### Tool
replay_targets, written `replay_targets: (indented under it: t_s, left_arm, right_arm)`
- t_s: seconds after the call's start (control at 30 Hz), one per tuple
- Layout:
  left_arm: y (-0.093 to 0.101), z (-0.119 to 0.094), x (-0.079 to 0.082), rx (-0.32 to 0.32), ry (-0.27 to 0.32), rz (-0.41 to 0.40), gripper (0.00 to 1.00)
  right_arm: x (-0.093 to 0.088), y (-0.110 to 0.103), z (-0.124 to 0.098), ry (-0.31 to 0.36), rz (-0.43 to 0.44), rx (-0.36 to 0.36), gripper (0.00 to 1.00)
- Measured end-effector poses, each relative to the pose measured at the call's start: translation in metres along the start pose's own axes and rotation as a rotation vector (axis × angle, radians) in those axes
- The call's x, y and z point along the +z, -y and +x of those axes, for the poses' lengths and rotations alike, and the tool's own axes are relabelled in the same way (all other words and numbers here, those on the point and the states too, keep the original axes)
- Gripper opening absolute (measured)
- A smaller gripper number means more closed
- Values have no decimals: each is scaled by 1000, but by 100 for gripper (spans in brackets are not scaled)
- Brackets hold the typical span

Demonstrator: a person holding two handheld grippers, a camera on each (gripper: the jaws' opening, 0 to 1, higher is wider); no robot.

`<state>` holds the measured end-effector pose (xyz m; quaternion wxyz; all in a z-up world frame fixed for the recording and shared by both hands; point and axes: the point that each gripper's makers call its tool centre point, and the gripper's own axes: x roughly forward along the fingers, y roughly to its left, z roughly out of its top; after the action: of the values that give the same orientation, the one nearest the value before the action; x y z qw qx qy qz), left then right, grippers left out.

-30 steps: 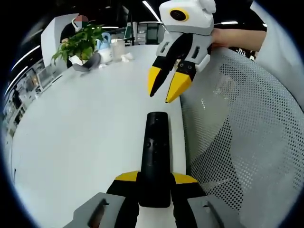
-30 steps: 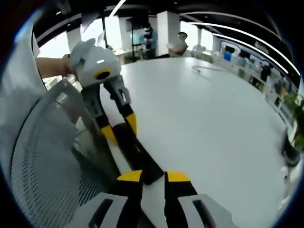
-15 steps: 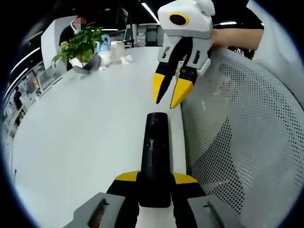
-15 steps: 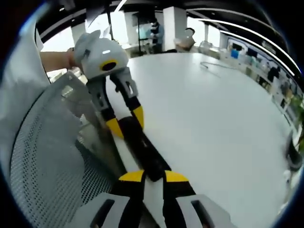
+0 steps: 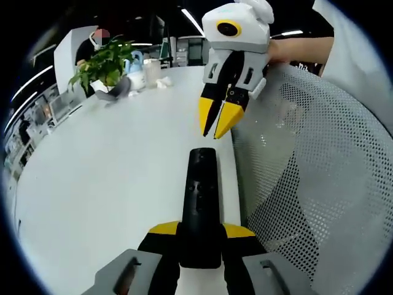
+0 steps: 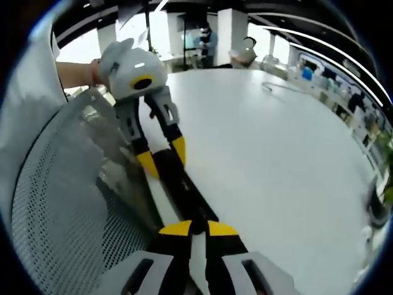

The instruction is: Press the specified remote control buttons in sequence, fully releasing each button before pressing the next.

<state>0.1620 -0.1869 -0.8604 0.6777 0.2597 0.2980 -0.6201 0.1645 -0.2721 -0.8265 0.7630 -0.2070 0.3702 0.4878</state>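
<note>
A potted plant (image 5: 104, 58) and cups (image 5: 144, 64) stand at the table's (image 5: 92, 184) far edge. The left gripper (image 5: 201, 230) clamps the remote (image 5: 200, 196) (along the table's chair-side edge); the right gripper (image 5: 218, 128), nearly closed and empty, hovers over its far end.

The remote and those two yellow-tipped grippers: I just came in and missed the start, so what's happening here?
A person holds a gripper in each hand. The left gripper is clamped on the near end of a black remote lying along the edge of a white table. The right gripper, jaws nearly together, hovers just above the remote's far end, not touching it. A mesh chair back stands beside the table.
</note>
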Motion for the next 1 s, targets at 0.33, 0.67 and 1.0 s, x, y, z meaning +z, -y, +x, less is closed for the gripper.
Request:
replay_targets:
  t_s: [0.33, 0.67, 1.0]
  left_arm:
    - [0, -1, 0, 6, 58, -9, 25]
    - [0, -1, 1, 14, 111, -14, 25]
    - [0, -1, 1, 16, 128, -17, 25]
  right_arm:
    - [1, -1, 0, -9, -25, 3, 0]
    - [5, 2, 2, -19, -50, 12, 0]
    - [-1, 4, 8, -69, -99, 20, 0]
